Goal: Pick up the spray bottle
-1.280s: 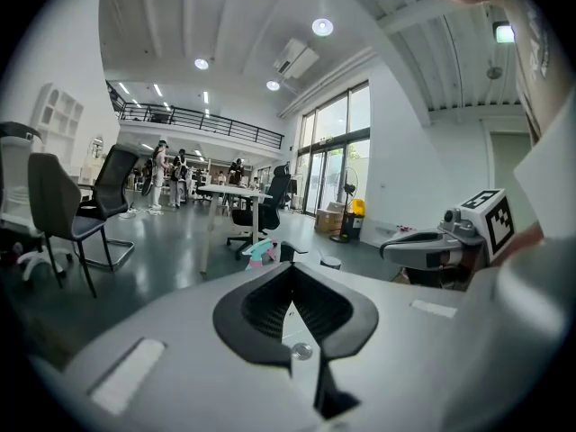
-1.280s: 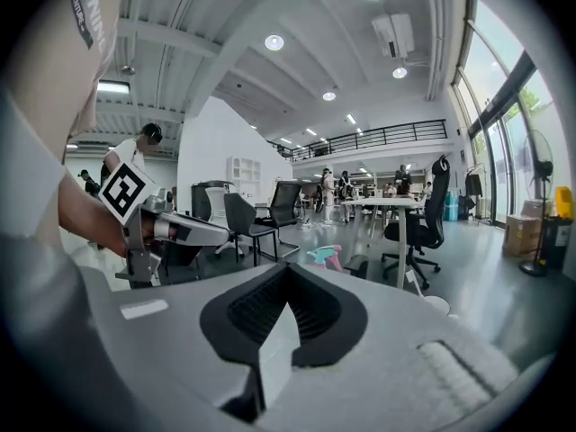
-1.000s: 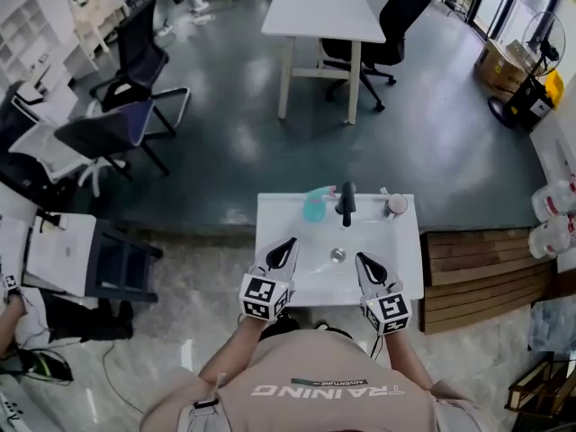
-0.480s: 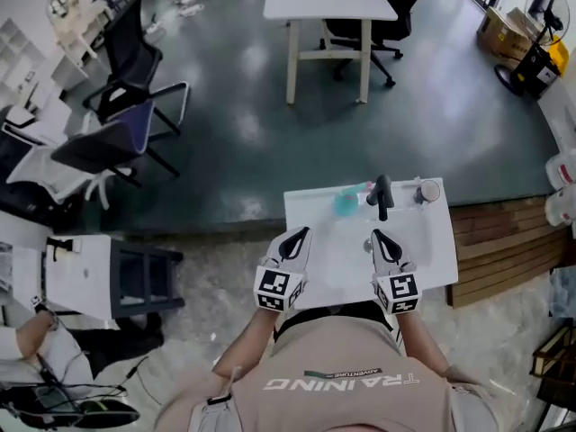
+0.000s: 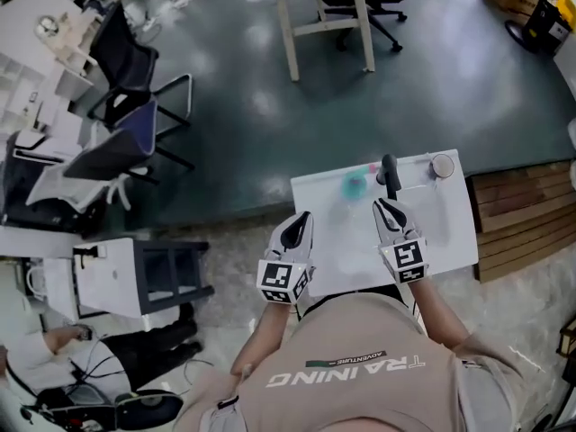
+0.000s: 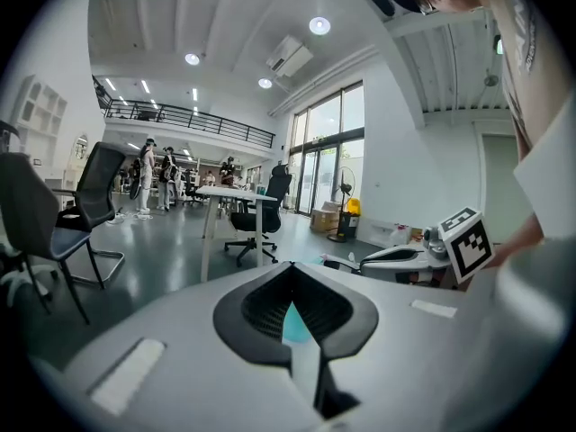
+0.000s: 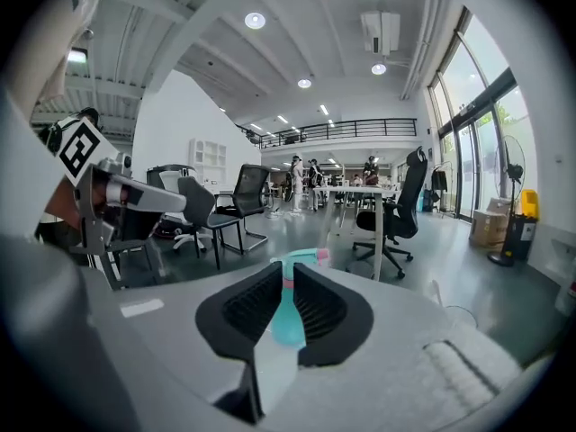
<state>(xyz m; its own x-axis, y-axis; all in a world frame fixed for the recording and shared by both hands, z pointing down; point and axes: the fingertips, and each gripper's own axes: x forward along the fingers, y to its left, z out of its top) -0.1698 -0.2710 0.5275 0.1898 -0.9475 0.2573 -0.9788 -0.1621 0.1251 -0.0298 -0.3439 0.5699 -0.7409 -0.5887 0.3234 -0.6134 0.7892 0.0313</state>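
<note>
A teal spray bottle with a pink tip [image 5: 353, 184] stands at the far side of a small white table [image 5: 450, 232]. My left gripper [image 5: 301, 223] hovers at the table's near left edge, its tips touching and nothing held. My right gripper [image 5: 387, 209] is over the table, just short of the bottle and slightly right of it. In the right gripper view its jaws [image 7: 288, 273] are opening, a narrow gap with nothing in it, and the bottle [image 7: 288, 322] shows through that gap. In the left gripper view a sliver of teal bottle [image 6: 293, 327] shows behind the shut gripper [image 6: 292, 268].
A black upright object [image 5: 390, 174] and a small round item [image 5: 442, 166] stand to the right of the bottle. Wooden planks [image 5: 526, 214] lie right of the table. Office chairs [image 5: 126, 124] and a low white cabinet [image 5: 135, 277] stand to the left.
Both grippers have moved forward toward the bottle, the right one further and lower. The right jaws, shut before, now show a narrow gap.
</note>
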